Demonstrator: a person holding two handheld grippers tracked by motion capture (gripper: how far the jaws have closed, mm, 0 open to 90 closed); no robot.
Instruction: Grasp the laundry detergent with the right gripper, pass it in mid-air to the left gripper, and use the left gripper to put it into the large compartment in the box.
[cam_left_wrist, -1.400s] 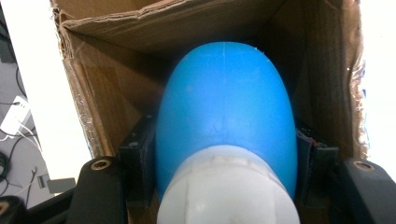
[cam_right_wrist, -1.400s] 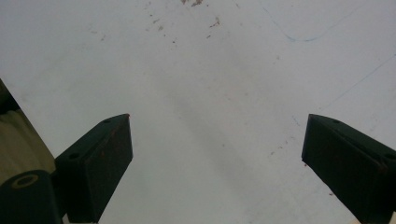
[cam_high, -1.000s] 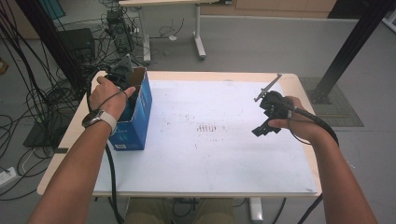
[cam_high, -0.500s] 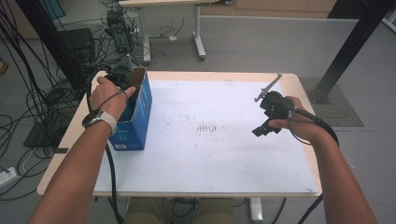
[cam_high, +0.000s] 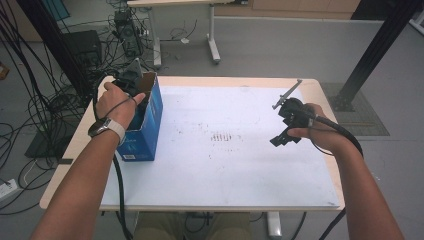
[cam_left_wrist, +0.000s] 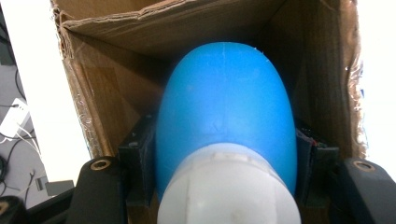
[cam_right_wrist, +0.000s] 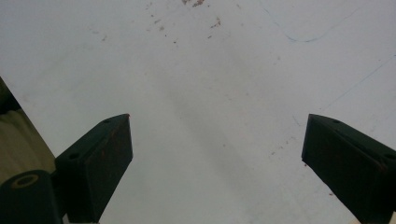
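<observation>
A blue bottle (cam_left_wrist: 226, 107) with a white cap (cam_left_wrist: 229, 186) sits between the jaws of my left gripper (cam_left_wrist: 226, 156), which is shut on its sides. The bottle points down into an open cardboard box (cam_left_wrist: 116, 28). From above, this box (cam_high: 147, 125) is blue outside and stands at the table's left edge, with my left gripper (cam_high: 131, 80) over its open top. My right gripper (cam_high: 282, 140) hovers over the right part of the table. Its jaws (cam_right_wrist: 217, 154) stand wide apart with only the white surface between them.
A white sheet (cam_high: 225, 165) with faint brown specks at its middle covers the wooden table. Cables (cam_high: 50, 105) and a computer tower (cam_high: 80, 47) lie on the floor to the left. A second table's legs (cam_high: 212, 35) stand behind, and a black post (cam_high: 370, 60) rises at the right.
</observation>
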